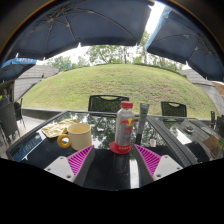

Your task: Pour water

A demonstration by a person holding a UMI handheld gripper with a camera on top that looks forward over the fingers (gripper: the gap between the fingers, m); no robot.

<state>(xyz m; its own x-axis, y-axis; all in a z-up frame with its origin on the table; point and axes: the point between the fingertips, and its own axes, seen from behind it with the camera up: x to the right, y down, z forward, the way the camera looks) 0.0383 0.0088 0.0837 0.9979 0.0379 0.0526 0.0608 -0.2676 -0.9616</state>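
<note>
A clear plastic bottle (124,125) with a red cap and a red base stands upright on the dark glass table (110,170), just ahead of my fingertips and about midway between them. My gripper (114,158) is open, with a gap at each side of the bottle. Its magenta pads (80,160) show left and right of the bottle's base. A cream mug (78,135) with a yellow handle stands on the table to the left of the bottle, beyond my left finger.
A plate (54,129) lies behind the mug at the left. A slim grey object (143,115) stands just right of the bottle. Dark chairs (107,103) ring the table's far side. Umbrellas (80,25) hang overhead, with a lawn beyond.
</note>
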